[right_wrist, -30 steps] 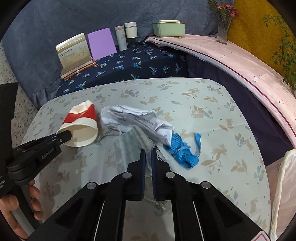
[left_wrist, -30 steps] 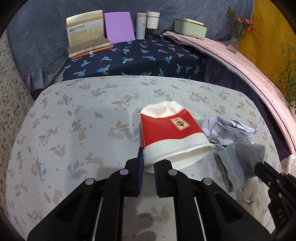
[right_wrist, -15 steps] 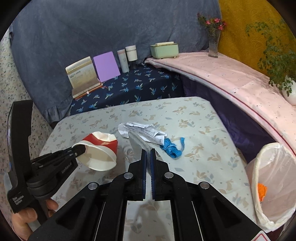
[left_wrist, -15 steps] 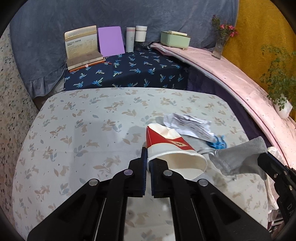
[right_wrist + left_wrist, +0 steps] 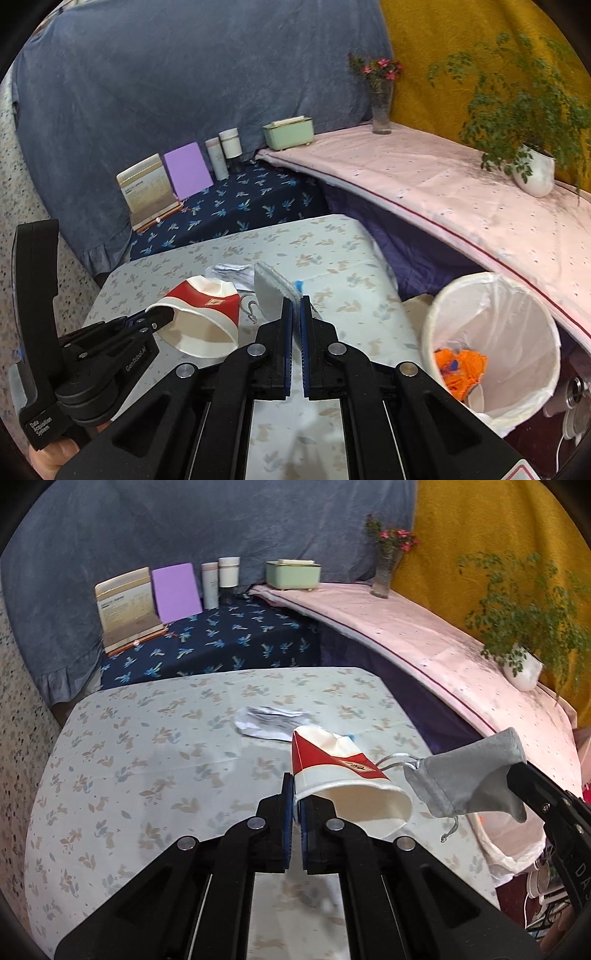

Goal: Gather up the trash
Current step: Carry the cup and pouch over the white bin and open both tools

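My left gripper [image 5: 294, 805] is shut on the rim of a red and white paper cup [image 5: 343, 775], held above the floral-cloth table [image 5: 147, 757]. The right wrist view shows that cup [image 5: 207, 310] at the left gripper [image 5: 159, 319]. My right gripper [image 5: 296, 314] is shut on a grey drawstring pouch [image 5: 271, 291], which hangs beside the cup [image 5: 469, 771]. Crumpled paper [image 5: 269, 722] and a blue scrap [image 5: 299, 285] lie on the table. A white-lined trash bin [image 5: 491, 332] holding orange trash [image 5: 458, 365] stands on the right, below table level.
At the back, on a dark blue cloth, stand a book [image 5: 125, 609], a purple notebook [image 5: 175, 587] and two bottles [image 5: 219, 579]. A pink shelf [image 5: 443, 192] on the right carries a green box [image 5: 290, 133], a flower vase [image 5: 380, 110] and a potted plant [image 5: 532, 170].
Both grippers rose and drew back from the table, lifting the cup and the grey pouch off it. The views swung right, bringing the lined bin into sight.
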